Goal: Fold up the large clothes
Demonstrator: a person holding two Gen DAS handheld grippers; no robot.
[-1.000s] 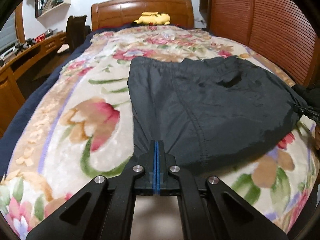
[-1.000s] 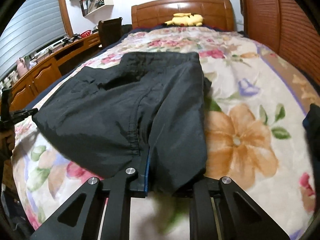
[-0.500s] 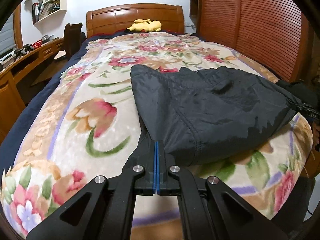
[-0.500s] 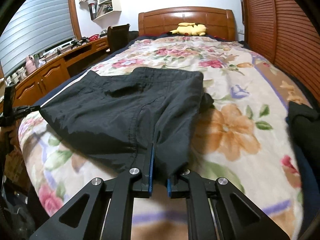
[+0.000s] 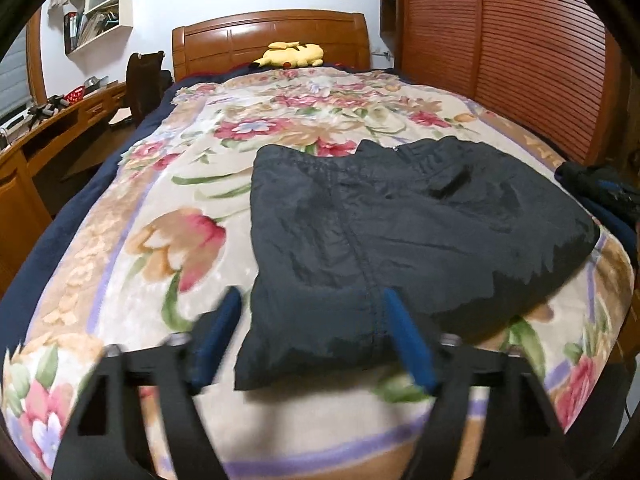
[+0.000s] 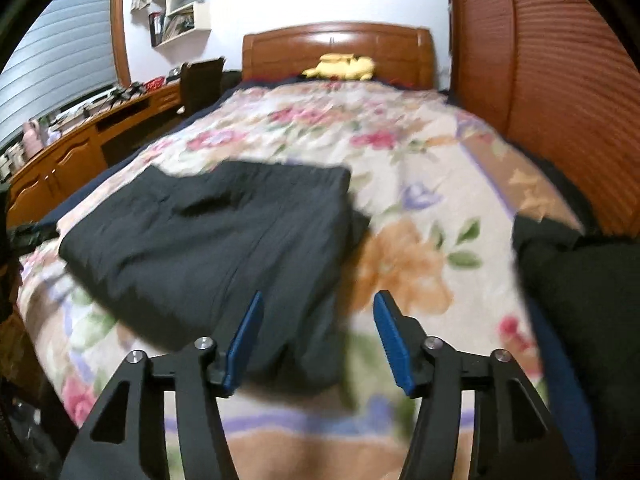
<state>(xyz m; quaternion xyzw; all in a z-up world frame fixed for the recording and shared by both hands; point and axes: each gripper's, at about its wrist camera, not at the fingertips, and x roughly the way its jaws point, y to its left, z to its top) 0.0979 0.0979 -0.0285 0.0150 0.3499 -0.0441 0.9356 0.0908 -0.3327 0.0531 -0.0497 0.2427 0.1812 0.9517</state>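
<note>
The dark trousers [image 5: 400, 240] lie folded on the flowered blanket [image 5: 160, 240], their near edge just ahead of both claws. I think the risk is a fingertip catching this loose edge, which would drag the fold open. The left gripper [image 5: 312, 336] is opening: its blue pads [image 5: 404, 340] stand wide apart and the hem lies between them, not pressed. The right gripper [image 6: 316, 340] is opening too, with the cloth beside its left pad, and holds nothing.
</note>
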